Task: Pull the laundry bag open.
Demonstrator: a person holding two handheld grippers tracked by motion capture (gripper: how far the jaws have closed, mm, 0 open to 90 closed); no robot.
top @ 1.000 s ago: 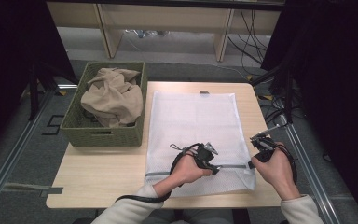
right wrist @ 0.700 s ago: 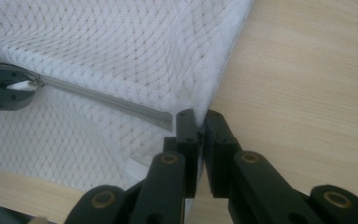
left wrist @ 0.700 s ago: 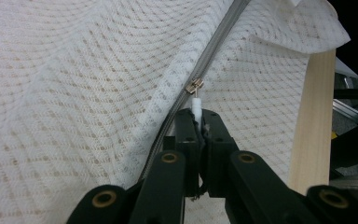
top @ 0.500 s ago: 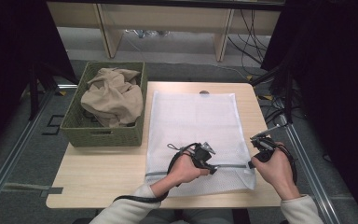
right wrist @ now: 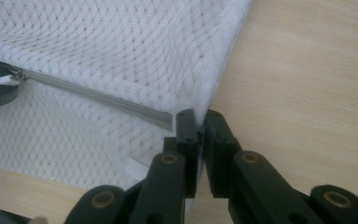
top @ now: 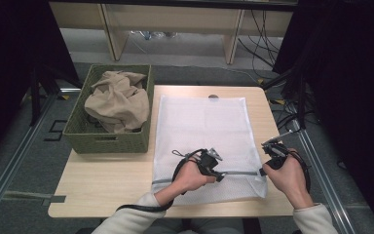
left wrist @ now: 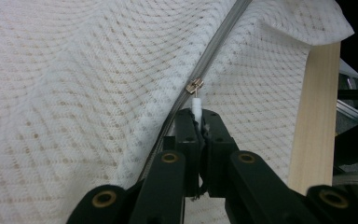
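While left gripper jaws pinch white zipper pull of mesh laundry bag, right gripper jaws clamp bag's edge at zipper end, 3 o'clock side. Slider since a second ago: carried slightly toward 9 o'clock along zipper; opening under way, mostly shut. Bag flat on counter; basket with beige cloth at 10 o'clock.

Basket left of mesh bag
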